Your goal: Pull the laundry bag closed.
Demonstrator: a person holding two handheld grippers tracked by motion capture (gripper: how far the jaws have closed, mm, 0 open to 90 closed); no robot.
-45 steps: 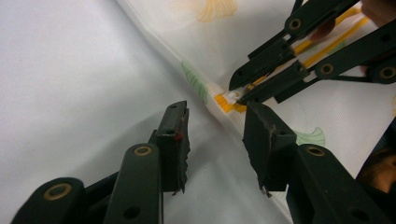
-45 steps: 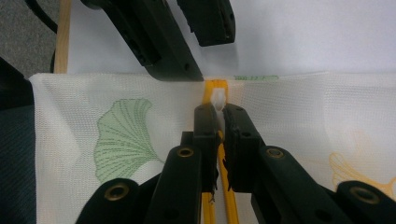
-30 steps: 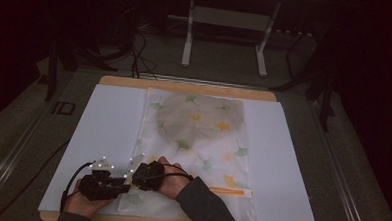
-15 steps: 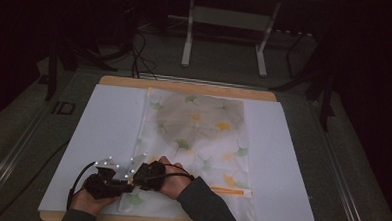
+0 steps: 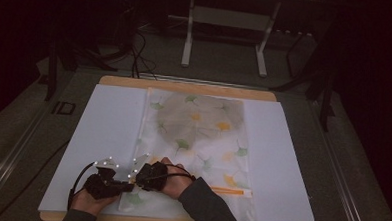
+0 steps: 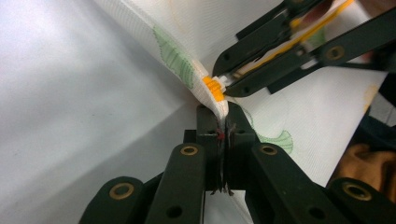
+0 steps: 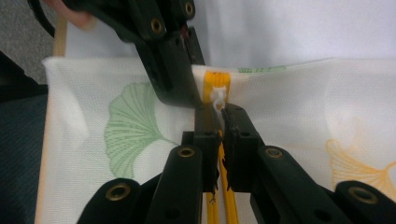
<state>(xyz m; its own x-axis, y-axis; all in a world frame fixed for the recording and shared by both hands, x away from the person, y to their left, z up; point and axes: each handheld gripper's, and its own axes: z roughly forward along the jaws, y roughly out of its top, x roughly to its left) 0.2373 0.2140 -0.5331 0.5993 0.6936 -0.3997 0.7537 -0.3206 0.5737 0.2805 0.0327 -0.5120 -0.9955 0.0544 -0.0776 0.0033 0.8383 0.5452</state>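
A white mesh bag (image 5: 198, 135) printed with green and yellow leaves lies flat on the white sheet (image 5: 108, 126). Its orange zipper (image 5: 233, 191) runs along the near edge. Both grippers meet at the bag's near left corner. My left gripper (image 6: 223, 122) is shut on the fabric edge right beside the zipper's orange end (image 6: 212, 86). My right gripper (image 7: 219, 109) is shut on the white zipper pull (image 7: 217, 97), with the orange zipper tape (image 7: 215, 79) just beyond it. In the high view the left gripper (image 5: 125, 186) and right gripper (image 5: 140, 177) almost touch.
The white sheet covers a wooden table (image 5: 185, 85) whose near edge lies just under the hands. A white metal stand (image 5: 228, 22) and cables (image 5: 136, 48) are on the dark floor beyond the table. A dark sleeve (image 5: 210, 206) crosses the bag's near edge.
Both grippers have stayed together at the bag's near left corner; the hands have shifted only slightly.
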